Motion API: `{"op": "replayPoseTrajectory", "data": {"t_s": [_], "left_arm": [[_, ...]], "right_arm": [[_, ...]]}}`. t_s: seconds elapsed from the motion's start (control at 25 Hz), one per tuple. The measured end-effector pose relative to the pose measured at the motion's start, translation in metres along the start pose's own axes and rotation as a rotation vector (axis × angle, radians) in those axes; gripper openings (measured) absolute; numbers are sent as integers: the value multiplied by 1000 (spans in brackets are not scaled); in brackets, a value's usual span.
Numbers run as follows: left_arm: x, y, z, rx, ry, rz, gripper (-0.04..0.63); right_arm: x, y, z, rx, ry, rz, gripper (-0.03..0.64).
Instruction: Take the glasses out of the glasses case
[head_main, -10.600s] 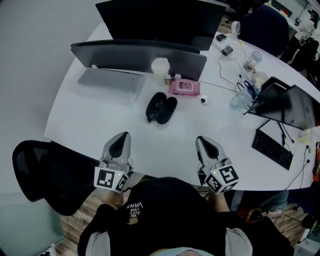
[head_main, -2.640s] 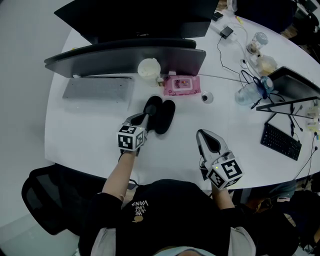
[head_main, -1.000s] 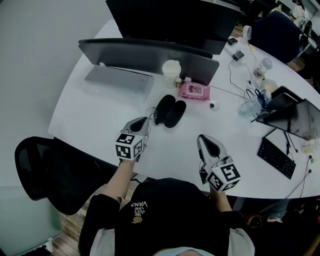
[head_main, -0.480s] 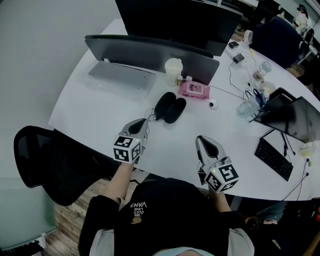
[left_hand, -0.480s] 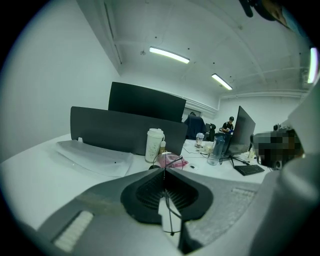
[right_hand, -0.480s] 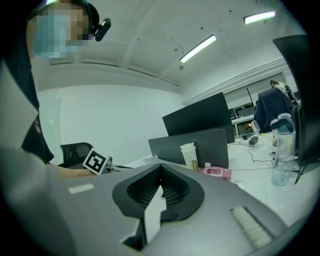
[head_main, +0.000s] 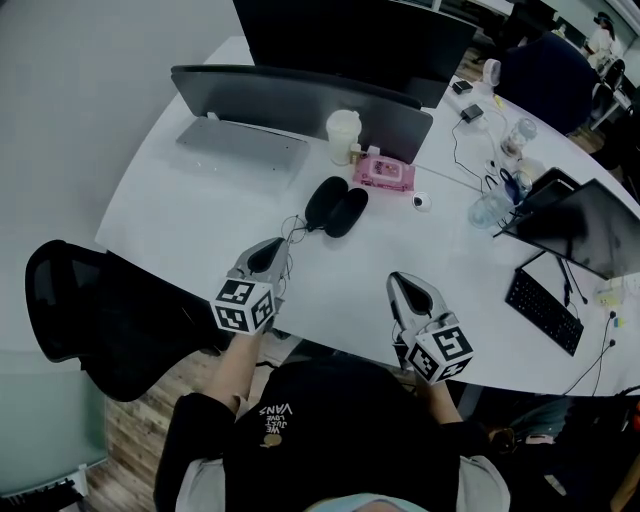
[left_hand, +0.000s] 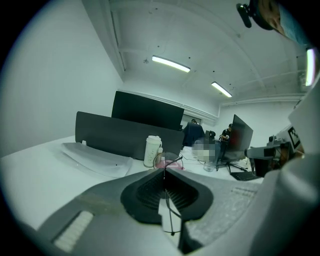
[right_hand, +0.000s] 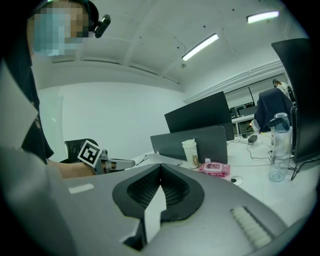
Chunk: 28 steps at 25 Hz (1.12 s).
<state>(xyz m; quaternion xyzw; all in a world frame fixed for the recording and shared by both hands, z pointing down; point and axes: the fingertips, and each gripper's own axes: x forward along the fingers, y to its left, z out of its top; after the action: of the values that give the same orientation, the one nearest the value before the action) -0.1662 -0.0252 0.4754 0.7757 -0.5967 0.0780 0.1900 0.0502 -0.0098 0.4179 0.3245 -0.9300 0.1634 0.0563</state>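
Left claw (head_main: 275, 245): clenched on a thin wire part of the glasses (head_main: 291, 233), left of centre in the head view.
Glasses: out of the glasses case (head_main: 335, 205), hanging from the claw tips between the claw and the case. Whether they touch the worktop (head_main: 200, 210) cannot be told.
Glasses case: lies open on the worktop at frame centre, just below the pink pack (head_main: 381, 173).
Right claw (head_main: 400, 280): clenched on nothing, lower right of centre, well apart from the case.
Risk, slip: the grip is on one slim wire only, so a tilt or jolt could let the frame swing and slide out of the pads.
Risk, bending: a hard pinch on so fine a part could twist it, the more so if the far end catches.
Risk, snag: the glasses hang close to the case rim. If a part hooks it, the light case would likely be dragged along.
Risk, fall: the left claw is close to the worktop's near edge, so glasses dropped there could go to the floor.
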Motion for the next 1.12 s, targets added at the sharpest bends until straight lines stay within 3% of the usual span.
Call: {"op": "replayPoseTrajectory", "data": {"t_s": [0.64,1.12], "left_arm": [[-33,-19,15,14,-84,3,9],[-35,-30,19,5,-102,-13,8]], "right_arm": [[-3,-3,-32,20,67,-5,-2],[1,-12,-45,33,100,-7,-2]]}}
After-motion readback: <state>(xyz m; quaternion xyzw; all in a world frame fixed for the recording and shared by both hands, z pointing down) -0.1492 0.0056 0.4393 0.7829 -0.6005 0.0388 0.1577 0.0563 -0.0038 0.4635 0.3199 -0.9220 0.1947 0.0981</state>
